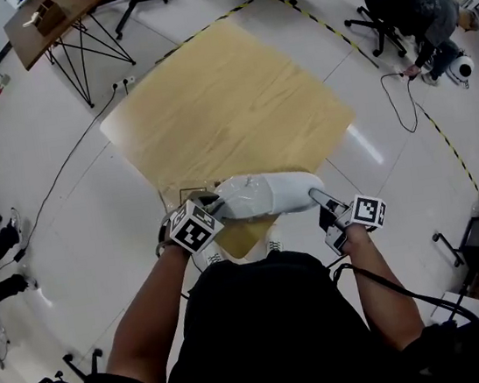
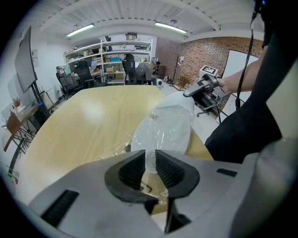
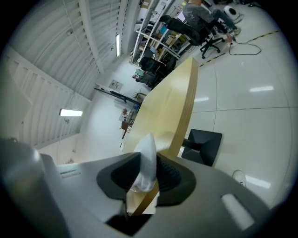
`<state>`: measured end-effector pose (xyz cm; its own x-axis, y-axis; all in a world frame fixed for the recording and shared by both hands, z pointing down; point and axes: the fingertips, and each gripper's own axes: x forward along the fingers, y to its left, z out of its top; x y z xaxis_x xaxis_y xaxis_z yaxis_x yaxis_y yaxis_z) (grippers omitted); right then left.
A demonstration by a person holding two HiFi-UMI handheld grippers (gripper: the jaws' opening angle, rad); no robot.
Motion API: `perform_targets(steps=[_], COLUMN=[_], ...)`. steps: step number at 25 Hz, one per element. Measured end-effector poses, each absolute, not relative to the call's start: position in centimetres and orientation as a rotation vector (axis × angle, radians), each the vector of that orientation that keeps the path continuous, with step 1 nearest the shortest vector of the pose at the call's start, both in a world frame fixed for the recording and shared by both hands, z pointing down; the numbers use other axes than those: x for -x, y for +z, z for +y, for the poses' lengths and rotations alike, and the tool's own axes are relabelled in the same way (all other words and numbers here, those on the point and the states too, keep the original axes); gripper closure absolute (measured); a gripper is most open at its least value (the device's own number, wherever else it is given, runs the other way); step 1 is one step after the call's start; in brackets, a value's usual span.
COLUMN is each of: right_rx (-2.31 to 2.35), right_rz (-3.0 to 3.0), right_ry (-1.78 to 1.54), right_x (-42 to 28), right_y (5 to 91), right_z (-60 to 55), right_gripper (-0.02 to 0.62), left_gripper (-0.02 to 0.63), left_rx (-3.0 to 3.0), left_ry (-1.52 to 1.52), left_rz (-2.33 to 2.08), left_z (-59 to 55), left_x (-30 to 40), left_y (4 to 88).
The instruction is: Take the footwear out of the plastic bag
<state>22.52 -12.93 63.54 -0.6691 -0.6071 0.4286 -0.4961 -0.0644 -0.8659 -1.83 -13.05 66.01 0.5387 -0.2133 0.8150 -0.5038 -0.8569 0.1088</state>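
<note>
Pale wooden desk [image 1: 227, 99], lower frame edge: clear plastic bag [image 1: 237, 188] holding white footwear [image 1: 276, 199] spans crosswise; left gripper [image 1: 213, 206] fingers pinch its left end, right gripper [image 1: 317, 196] fingers its right.

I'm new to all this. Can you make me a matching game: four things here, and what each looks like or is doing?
Things:
1. plastic bag
2. table
3. left gripper
4. floor

Descriptions:
a. light wood
b. shiny white
c. shut on one end of the bag
d. clear, with something white inside

Pairs: 1-d, 2-a, 3-c, 4-b.
</note>
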Motion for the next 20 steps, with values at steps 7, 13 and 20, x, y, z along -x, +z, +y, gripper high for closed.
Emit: perform_targets(steps=[7, 13, 20], right_rx=[1.29, 1.316, 1.23], right_rz=[1.996, 1.953, 1.907], right_ry=[-1.829, -1.816, -1.763], right_x=[-25.5, -27.0, -28.0], right_y=[62.8, 62.4, 61.3], right_z=[-13.2, -12.9, -13.3], right_gripper=[0.505, 0.514, 0.523], left_gripper=[0.547, 0.561, 0.58], left_rx=[-2.444, -2.414, -2.313], left_ry=[1.272, 1.304, 1.322], left_rz=[-0.604, -0.64, -0.759], left_z=[-13.8, -15.1, -16.4], left_x=[2.2, 4.2, 8.5], left_y=[66.2, 67.1, 68.1])
